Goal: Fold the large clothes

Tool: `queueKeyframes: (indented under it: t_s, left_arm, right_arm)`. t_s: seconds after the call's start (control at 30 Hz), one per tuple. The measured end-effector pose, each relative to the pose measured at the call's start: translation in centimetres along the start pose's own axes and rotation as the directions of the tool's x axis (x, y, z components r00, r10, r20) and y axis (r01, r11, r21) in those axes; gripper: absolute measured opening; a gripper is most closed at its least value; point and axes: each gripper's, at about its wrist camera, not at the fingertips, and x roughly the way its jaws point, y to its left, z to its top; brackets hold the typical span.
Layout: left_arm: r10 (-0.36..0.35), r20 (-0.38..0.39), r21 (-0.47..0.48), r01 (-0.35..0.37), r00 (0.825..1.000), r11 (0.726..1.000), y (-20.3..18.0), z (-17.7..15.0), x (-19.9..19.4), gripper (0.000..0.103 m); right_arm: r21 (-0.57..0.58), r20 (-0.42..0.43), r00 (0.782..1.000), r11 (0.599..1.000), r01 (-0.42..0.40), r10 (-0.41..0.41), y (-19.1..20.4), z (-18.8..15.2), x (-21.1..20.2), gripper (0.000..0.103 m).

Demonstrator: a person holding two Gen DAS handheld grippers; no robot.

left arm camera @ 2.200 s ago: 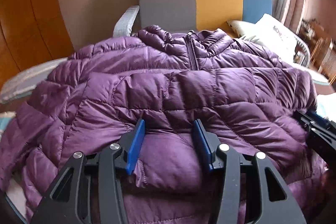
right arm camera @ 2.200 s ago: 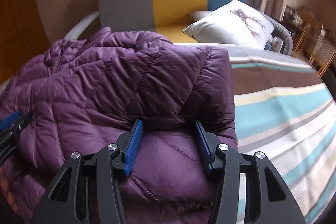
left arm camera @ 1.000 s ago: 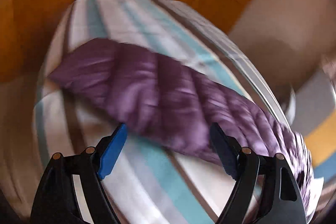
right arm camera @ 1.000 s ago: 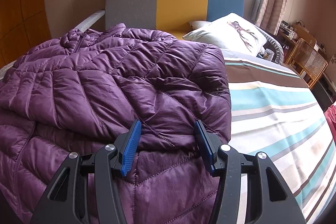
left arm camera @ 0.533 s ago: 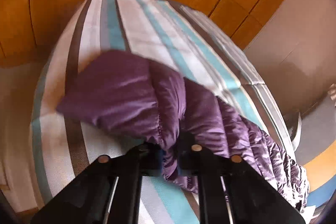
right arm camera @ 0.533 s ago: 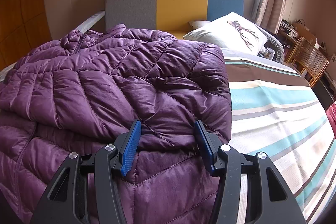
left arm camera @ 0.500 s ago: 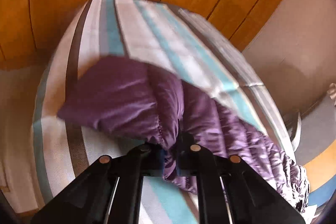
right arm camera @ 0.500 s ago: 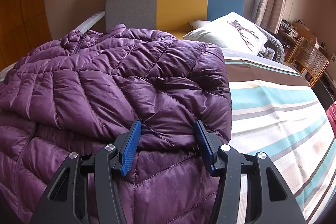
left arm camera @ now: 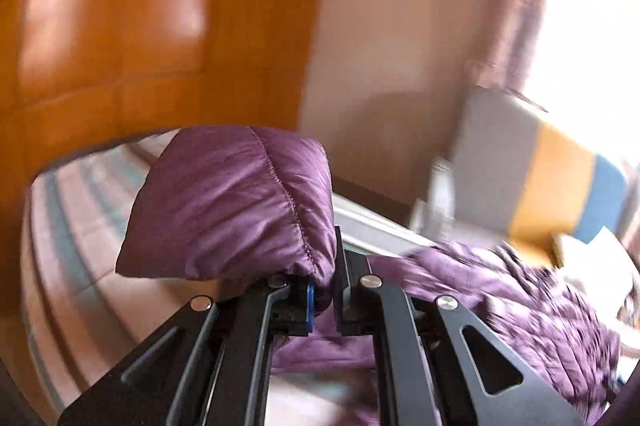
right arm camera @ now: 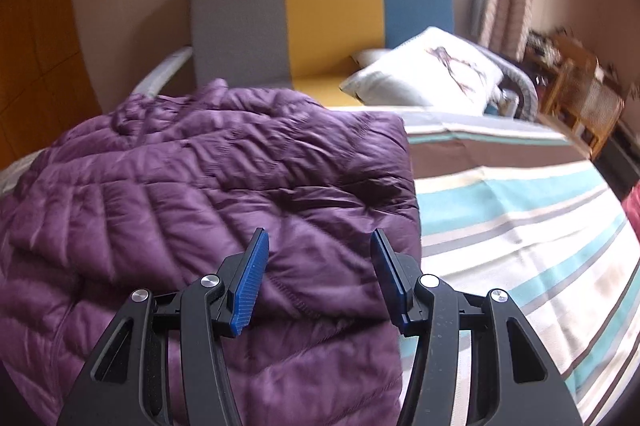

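Left wrist view: the left tongs [left arm camera: 323, 300] are pinched tight on the cuff end of a sleeve [left arm camera: 236, 206] of the purple puffer jacket [left arm camera: 532, 298]. The sleeve end bulges up above the fingers, raised off the striped bed [left arm camera: 76, 246] beneath it. The rest of the jacket lies low on the right, blurred. Orange wood panelling [left arm camera: 100, 26] fills the upper left, and a chair with grey, yellow and blue panels [left arm camera: 540, 178] stands at the right under a bright window [left arm camera: 592, 26].

Right wrist view: the right tongs [right arm camera: 318, 278] are spread wide with nothing between the blue pads [right arm camera: 250, 282], poised just over the jacket [right arm camera: 200, 194], which lies folded in a thick heap on the left part of the bed [right arm camera: 520, 226]. Whether the pads touch the fabric cannot be told. The jacket's right edge runs beside the bare striped cover. Beyond it the chair [right arm camera: 320, 22] holds a white pillow [right arm camera: 424, 74], and a wicker chair [right arm camera: 580, 106] stands at the far right.
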Motion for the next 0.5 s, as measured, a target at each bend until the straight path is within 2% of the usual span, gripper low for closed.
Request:
queueKeyframes:
  t_s: [0.1,0.23,0.4,0.5]
  left_arm:
    - [-0.077,-0.029,0.088,0.079,0.997,0.993,-4.3,-0.6,-0.1,0.006]
    - [-0.151,-0.090,0.198,0.167,0.984,0.966,-9.9,-1.8,0.3,0.006]
    - [-0.186,-0.144,0.312,0.222,0.972,0.924,-15.2,-4.0,0.3,0.006]
    - [-0.205,-0.208,0.376,0.272,0.956,0.886,-18.0,-5.9,0.5,0.006]
  right_arm:
    - [0.016,-0.058,0.998,1.000,0.009,-0.008,-0.4,0.0,1.9,0.053]
    - [-0.003,-0.045,0.999,1.000,0.027,-0.027,0.1,-0.4,2.0,0.053]
    - [0.002,-0.042,0.999,1.000,0.024,-0.024,0.0,-0.6,2.0,0.053]
    - [0.005,-0.040,0.999,1.000,0.020,-0.020,-0.1,-0.7,2.0,0.053]
